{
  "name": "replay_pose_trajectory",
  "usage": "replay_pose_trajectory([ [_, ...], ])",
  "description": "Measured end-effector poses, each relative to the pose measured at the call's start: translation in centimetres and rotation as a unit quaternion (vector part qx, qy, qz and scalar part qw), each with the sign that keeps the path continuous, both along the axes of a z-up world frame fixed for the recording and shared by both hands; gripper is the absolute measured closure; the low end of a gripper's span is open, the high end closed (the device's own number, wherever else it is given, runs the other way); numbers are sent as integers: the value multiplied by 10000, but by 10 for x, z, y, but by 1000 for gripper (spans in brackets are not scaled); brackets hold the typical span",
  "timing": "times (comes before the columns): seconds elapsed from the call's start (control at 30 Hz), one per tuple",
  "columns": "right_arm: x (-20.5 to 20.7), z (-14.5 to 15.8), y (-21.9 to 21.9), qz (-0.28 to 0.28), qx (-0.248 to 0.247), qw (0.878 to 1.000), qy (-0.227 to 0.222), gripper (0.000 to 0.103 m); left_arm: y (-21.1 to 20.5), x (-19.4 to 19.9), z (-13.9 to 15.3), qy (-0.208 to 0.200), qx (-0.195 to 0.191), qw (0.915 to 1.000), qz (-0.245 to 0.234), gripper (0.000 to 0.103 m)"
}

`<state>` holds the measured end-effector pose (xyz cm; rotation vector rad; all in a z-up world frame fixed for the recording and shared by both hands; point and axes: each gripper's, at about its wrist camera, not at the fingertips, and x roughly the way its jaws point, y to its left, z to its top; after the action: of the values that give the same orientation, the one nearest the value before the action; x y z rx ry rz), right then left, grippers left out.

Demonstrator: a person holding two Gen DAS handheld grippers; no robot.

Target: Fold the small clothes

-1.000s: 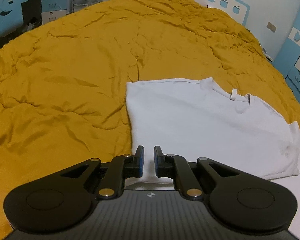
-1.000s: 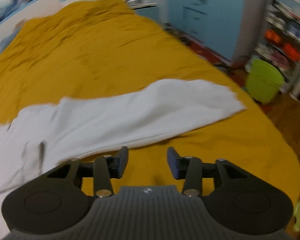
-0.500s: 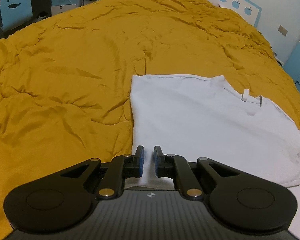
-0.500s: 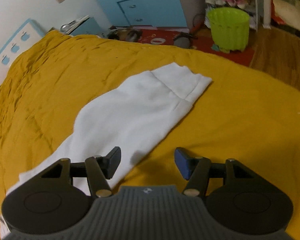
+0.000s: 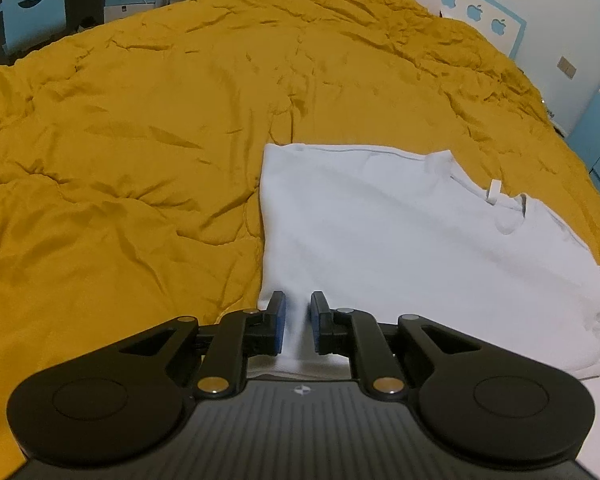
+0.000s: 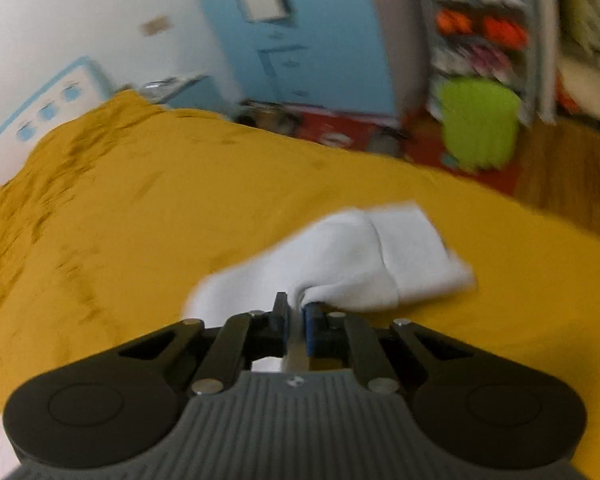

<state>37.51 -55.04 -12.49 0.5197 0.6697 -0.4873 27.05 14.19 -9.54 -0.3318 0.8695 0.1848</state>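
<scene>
Lying on the yellow bed cover (image 5: 140, 128), the white shirt (image 5: 380, 240) is soft, light and limp. Left tongs (image 5: 298, 320) pinch its hem; right tongs (image 6: 296, 320), just closed, clamp the sleeve (image 6: 360, 264), likely good places to hold.

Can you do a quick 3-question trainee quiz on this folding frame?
1. True or false: the white T-shirt lies on the yellow bedspread.
2. What pinches the shirt sleeve? A) left gripper B) right gripper C) a bare hand
3. Fill in: the bin on the floor beyond the bed is ____ in colour.

Key
1. True.
2. B: its jaws have just closed, with white cloth bunched between them.
3. Green.
</scene>
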Motion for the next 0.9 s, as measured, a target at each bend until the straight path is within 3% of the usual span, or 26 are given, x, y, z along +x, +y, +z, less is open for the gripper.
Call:
replay_pose_trajectory([
  [0.2, 7, 70, 96, 1239, -385, 9902, -513, 101, 3, -10, 6, -143, -146, 9998, -34, 89],
  [0.37, 8, 112, 214, 2604, -994, 9584, -620, 101, 7, -15, 17, -113, -76, 9998, -133, 89],
  [0.5, 4, 109, 320, 3773, -1571, 9113, -505, 101, 9, -20, 24, -185, -99, 9994, -261, 85],
  [0.67, -27, 51, 444, 5150, -2023, 8330, 56, 101, 13, -25, 26, -199, -174, 9989, -388, 85],
  [0.8, -39, -7, 492, 5784, -2184, 7820, 792, 100, 16, -27, 24, -175, -262, 9984, -460, 83],
  [0.9, -46, -30, 503, 5953, -2262, 7629, 1113, 91, 16, -27, 21, -156, -332, 9981, -493, 79],
])
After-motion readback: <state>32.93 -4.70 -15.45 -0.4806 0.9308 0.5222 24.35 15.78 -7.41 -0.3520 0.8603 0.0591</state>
